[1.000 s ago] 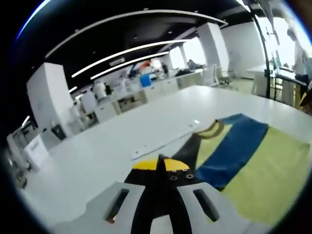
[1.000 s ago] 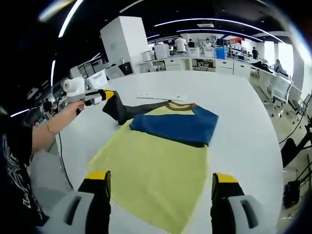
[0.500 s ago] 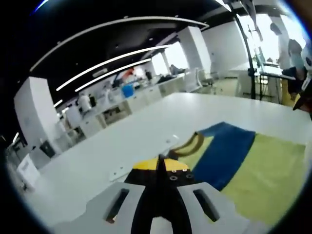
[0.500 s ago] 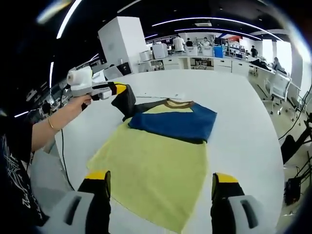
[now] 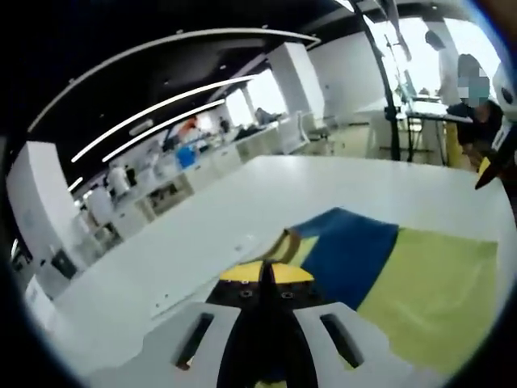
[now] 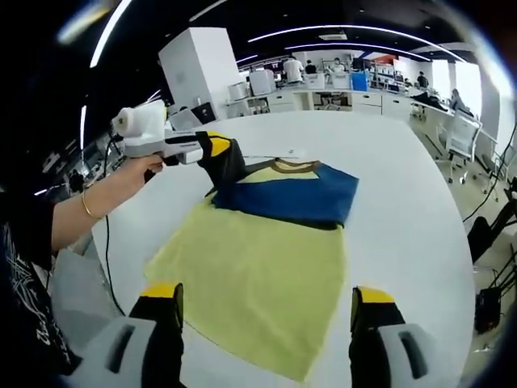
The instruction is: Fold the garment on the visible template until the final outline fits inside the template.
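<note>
The T-shirt [image 6: 266, 259] is pale yellow with a blue folded band, a dark sleeve and tan collar; the worktop [image 6: 404, 218] is white; both tools have yellow-tipped black jaws.

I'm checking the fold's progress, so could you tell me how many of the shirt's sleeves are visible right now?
2. One blue sleeve lies folded across the chest of the yellow shirt; one dark sleeve hangs lifted, pinched in the left gripper.
</note>
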{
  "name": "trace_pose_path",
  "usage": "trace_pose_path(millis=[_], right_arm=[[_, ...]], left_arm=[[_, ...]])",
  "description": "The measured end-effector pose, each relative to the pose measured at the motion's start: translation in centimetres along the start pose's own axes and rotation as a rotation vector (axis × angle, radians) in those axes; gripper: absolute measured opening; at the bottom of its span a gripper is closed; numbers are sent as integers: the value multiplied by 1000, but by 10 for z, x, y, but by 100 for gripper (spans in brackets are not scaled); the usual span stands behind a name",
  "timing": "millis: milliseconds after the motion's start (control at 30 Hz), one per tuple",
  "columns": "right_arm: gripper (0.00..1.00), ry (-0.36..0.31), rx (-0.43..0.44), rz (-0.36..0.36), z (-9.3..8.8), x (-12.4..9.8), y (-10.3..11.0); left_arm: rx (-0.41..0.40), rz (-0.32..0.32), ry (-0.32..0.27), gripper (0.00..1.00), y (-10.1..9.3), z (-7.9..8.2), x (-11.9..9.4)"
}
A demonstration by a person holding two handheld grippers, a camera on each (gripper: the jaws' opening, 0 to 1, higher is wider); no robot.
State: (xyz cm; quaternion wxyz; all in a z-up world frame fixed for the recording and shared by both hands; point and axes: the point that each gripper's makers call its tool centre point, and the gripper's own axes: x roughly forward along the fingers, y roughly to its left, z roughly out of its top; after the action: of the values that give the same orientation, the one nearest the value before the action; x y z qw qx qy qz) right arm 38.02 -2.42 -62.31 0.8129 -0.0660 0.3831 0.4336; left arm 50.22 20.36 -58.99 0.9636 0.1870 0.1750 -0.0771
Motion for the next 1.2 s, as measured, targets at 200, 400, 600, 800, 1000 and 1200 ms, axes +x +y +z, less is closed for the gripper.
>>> trace_pose_path(millis=[200,400,600,800,1000,1200], right_arm=[[85,4,7,-2,-3,1,-1],[85,5,6,2,-2,2,1],[85,8,14,-2,-5,2,0],[85,10,24,-6,-9,1,-2],[85,14,34,-13,-14,-1,-5],[85,25,41,-14,-19,1,-6]], left_arm=[[29,-52,2,0,-21,1,3],[81,-102,20,0,-46,-6,7],[134,-141,53,0,-68,-21,14],[144,-180,93,0,-88,-38,23],[154,-211,121,0,-103,-50,27],[169,-236,150,0,-113,-63,34]])
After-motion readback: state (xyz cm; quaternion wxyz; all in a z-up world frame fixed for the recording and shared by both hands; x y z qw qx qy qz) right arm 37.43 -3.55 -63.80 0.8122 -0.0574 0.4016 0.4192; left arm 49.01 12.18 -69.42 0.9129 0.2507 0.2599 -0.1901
